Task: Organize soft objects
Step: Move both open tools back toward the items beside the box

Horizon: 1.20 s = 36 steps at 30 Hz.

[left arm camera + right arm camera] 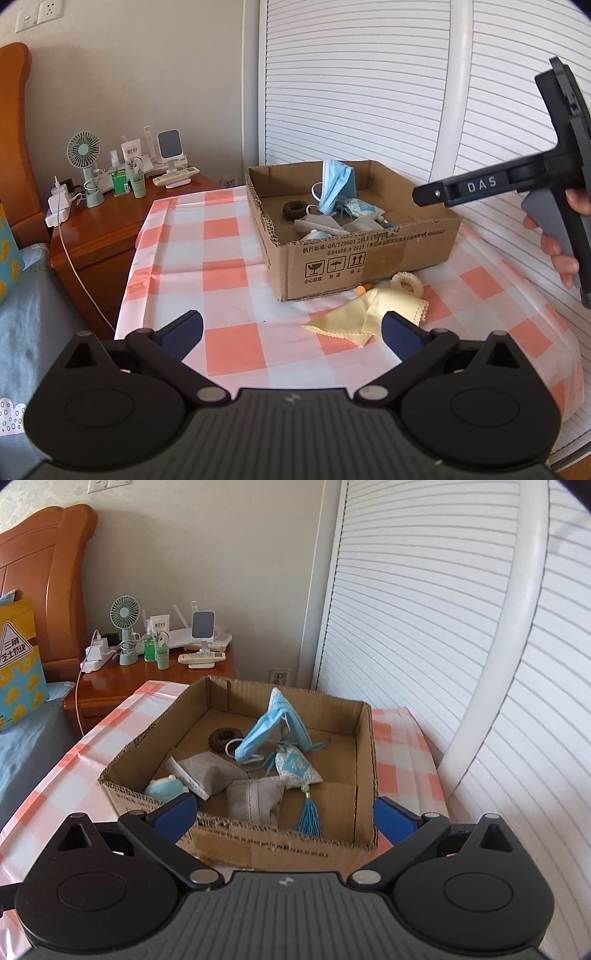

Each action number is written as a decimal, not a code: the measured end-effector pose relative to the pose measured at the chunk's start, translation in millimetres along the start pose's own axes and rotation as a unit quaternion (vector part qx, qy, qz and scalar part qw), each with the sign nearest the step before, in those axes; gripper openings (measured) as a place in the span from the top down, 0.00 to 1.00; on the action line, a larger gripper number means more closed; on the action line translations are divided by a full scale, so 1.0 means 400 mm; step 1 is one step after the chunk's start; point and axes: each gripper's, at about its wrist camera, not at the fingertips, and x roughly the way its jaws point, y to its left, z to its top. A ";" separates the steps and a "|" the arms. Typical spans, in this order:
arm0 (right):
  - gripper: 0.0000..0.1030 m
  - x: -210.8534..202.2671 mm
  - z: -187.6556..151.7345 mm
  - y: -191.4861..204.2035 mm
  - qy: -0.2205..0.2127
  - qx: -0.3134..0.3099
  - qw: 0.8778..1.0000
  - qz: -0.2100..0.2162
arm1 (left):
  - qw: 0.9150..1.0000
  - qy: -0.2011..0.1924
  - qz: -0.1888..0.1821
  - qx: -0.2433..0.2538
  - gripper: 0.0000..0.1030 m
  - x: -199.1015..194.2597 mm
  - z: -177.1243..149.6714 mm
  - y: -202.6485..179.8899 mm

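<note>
I hold the left gripper [291, 332] above the near part of the checked tablecloth [221, 266], jaws spread wide and empty. The right gripper [284, 816] hovers just short of the near wall of the cardboard box [258, 845], jaws likewise spread wide with nothing between them; in the left view its black body reaches in from the right, above the box's right corner.

Contents of the one box, counted from the right wrist view:
- One blue face mask [269, 727], propped up like a tent near the middle.
- One dark brown hair scrunchie [223, 738], on the floor behind the mask toward the left.
- Two grey fabric pouches: one [201, 771] left of centre, one [255, 799] against the near wall.
- One blue-and-white patterned sachet [297, 770] with one blue tassel [309, 818] hanging toward the near wall.
- One pale blue soft item [164, 788] in the near left corner; I cannot identify it.

Outside the box, counted from the left wrist view:
- One pale yellow cloth [365, 314], lying crumpled on the tablecloth just in front of the box, close to my left gripper's right finger.
- One cream scrunchie [406, 282], at the cloth's far edge, near the box wall.
- One small orange item [361, 290] at the box's base, too small to identify.

One wooden nightstand [110, 229] stands left of the table with one green fan [84, 151].
</note>
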 end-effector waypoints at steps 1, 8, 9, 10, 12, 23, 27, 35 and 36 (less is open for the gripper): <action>0.00 0.003 -0.016 -0.003 0.004 0.009 1.000 0.000 | 1.000 0.001 0.000 0.000 0.01 -0.001 -0.002 -0.002; 0.00 0.063 -0.126 0.010 0.051 0.031 0.998 -0.012 | 1.000 0.006 0.000 -0.001 0.01 -0.006 -0.012 -0.003; 0.00 0.073 -0.136 0.016 0.058 0.029 0.998 -0.013 | 1.000 0.007 0.001 -0.001 0.01 -0.006 -0.014 -0.002; 0.00 0.084 -0.146 0.021 0.064 0.027 0.997 -0.015 | 1.000 0.008 0.001 -0.002 0.01 -0.006 -0.016 0.000; 0.00 0.101 -0.160 0.028 0.075 0.028 0.997 -0.016 | 1.000 0.009 0.001 -0.004 0.01 -0.006 -0.019 0.003; 0.00 0.114 -0.195 0.107 0.096 0.015 0.995 0.019 | 1.000 0.017 0.007 -0.012 0.01 0.000 -0.024 0.016; 0.00 0.119 -0.206 0.136 0.102 0.006 0.994 0.028 | 1.000 0.017 0.006 -0.008 0.01 0.001 -0.024 0.013; 0.00 0.103 -0.228 0.141 0.102 -0.001 0.994 0.041 | 1.000 0.021 0.005 0.001 0.01 0.009 -0.024 0.004; 0.00 0.097 -0.231 0.136 0.099 -0.001 0.994 0.041 | 1.000 0.022 0.003 0.003 0.01 0.012 -0.024 0.002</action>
